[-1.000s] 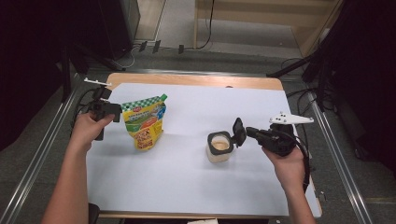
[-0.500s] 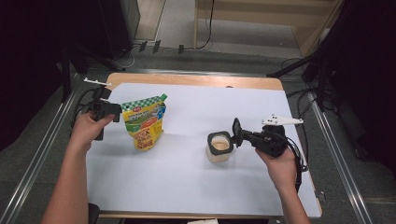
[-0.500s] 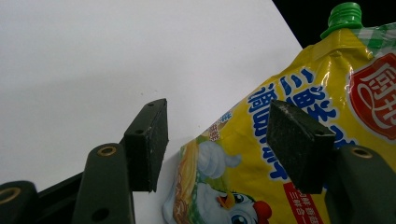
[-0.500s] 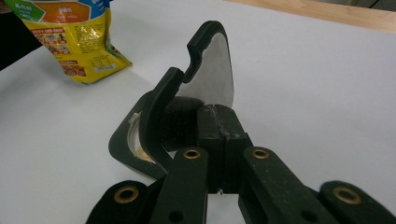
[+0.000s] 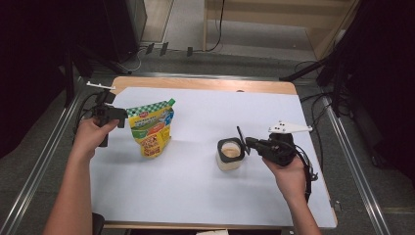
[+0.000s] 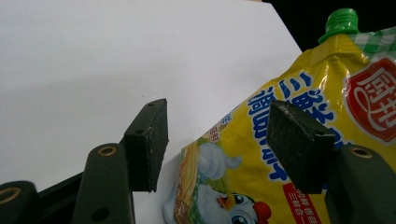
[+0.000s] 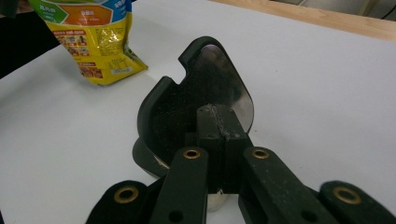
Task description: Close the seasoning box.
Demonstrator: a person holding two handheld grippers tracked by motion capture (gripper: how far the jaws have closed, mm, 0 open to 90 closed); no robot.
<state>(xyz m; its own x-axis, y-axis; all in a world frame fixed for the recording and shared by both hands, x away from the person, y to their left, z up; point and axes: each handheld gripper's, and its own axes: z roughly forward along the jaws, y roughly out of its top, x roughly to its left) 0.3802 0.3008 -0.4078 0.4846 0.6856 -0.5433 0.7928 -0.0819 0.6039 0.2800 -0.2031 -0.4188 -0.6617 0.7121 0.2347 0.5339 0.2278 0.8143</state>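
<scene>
R gripper (image 5: 243, 142), held in the person's R hand (image 5: 289, 172) nearest the table's front edge, has its jaws pressed together on the upright black flip lid (image 7: 201, 98) of a small container (image 5: 230, 155); in the right gripper view the pads meet on the lid's lower part & the lid hides most of the container, only a dark curved rim showing below left. Contents look pale beige from the high view, can't tell what they are. Container stands on the white table cover (image 5: 205, 196), w/ the gripper touching its R side.

Well L of the container, the yellow sauce pouch (image 5: 150, 128) w/ green screw cap (image 6: 342, 22) stands, tilted, on the cover. L gripper (image 5: 119, 117) sits just L of the pouch, in the L hand (image 5: 90, 137); jaws spread, one pad (image 6: 149, 140) over bare cover, the other (image 6: 299, 142) in front of the pouch face. Whether that pad touches the pouch – can't tell. Pouch is cut off at R & bottom edges of the left gripper view

Beyond the pouch, past the cover's far edge: a wooden table edge (image 5: 205, 83), then floor w/ cables
</scene>
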